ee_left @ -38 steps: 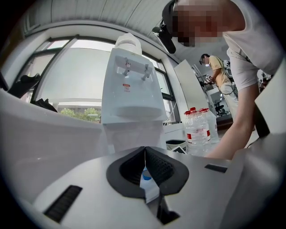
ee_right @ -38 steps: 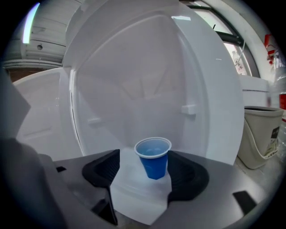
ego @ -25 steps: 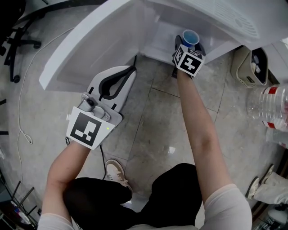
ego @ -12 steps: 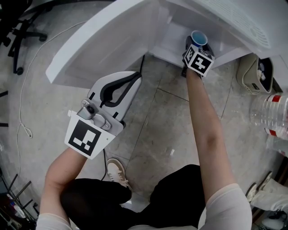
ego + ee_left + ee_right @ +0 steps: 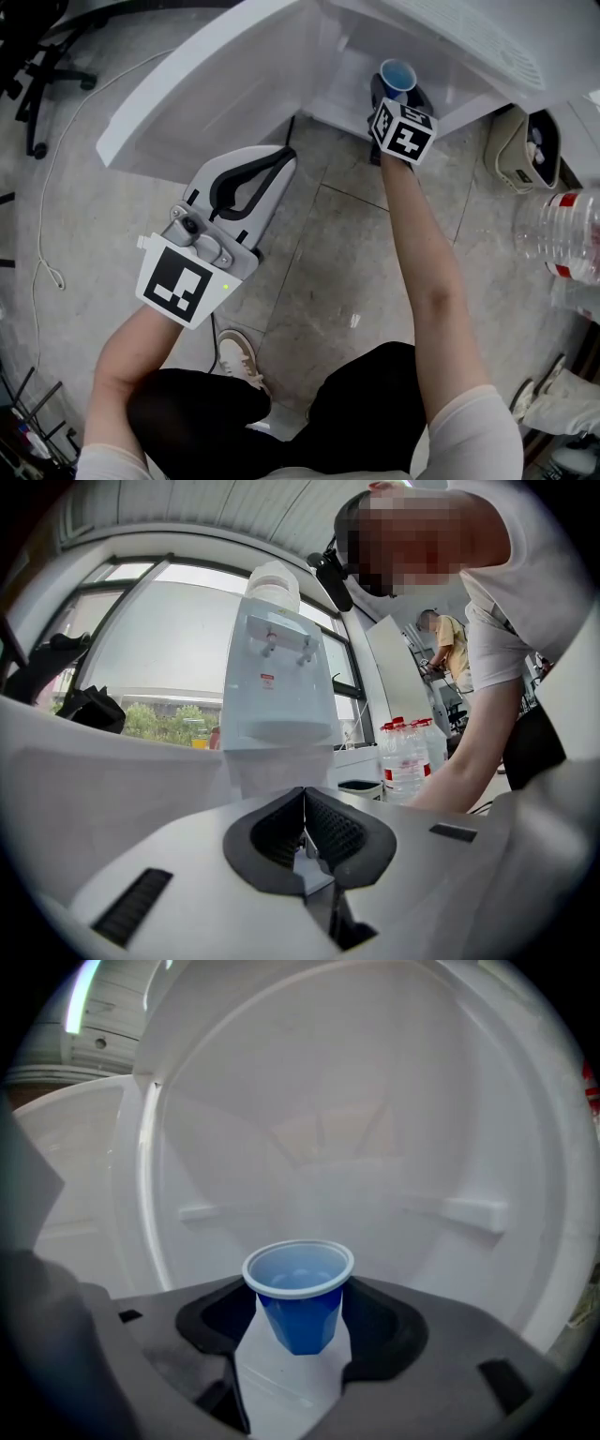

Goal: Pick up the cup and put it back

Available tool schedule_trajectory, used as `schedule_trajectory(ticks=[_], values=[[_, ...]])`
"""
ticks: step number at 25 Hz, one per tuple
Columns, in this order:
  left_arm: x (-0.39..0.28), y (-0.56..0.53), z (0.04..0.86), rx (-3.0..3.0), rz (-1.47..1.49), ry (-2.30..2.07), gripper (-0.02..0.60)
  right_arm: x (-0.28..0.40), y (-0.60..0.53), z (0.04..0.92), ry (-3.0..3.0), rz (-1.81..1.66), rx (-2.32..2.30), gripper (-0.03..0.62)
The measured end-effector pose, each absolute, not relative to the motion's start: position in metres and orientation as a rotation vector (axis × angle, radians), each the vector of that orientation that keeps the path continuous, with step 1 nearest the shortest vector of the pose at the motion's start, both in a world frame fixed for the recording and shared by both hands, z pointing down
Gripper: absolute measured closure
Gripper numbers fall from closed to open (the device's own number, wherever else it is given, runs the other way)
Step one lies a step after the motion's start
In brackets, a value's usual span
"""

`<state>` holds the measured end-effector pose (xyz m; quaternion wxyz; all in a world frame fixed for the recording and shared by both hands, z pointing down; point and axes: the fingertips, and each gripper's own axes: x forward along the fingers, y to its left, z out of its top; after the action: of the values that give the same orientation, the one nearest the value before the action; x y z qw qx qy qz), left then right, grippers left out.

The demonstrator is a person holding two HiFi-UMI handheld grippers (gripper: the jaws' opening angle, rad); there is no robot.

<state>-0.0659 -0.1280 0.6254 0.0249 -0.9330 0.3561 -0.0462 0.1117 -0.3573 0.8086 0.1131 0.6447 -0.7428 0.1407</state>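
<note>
A small blue cup (image 5: 298, 1288) with a pale rim stands upright between the black pads of my right gripper (image 5: 300, 1326), inside a white cabinet compartment (image 5: 375, 1147). The jaws have just been closing, and the pads now press on the cup's sides. From the head view the cup (image 5: 397, 75) shows just beyond the right gripper (image 5: 398, 92), at the cabinet's mouth. My left gripper (image 5: 281, 157) is held level over the floor, left of the cabinet opening. Its pads (image 5: 323, 822) meet with nothing between them.
The cabinet's white door (image 5: 206, 84) hangs open above the left gripper. Large water bottles (image 5: 562, 230) and a beige bin (image 5: 520, 141) stand at the right. A cable (image 5: 47, 272) and a chair base (image 5: 37, 94) lie on the tiled floor at the left.
The right hand has shifted slightly at the cabinet mouth and its marker cube has turned a little, with the cup still between the jaws. The left gripper has barely moved.
</note>
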Motion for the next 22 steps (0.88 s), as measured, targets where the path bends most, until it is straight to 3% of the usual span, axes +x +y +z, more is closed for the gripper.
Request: schedule_trajectory(ticks=[13,22], values=[[-0.054,-0.118,0.609,-2.86,-0.076,1.121,0.557,0.071,-0.287,0.75,-2.42,0.183,1.555,0.304],[-0.052,-0.129,0.584,-2.839,-0.009,1.141,0.557,0.082,-0.204,0.664,-2.619,0.166,1.388,0.304]])
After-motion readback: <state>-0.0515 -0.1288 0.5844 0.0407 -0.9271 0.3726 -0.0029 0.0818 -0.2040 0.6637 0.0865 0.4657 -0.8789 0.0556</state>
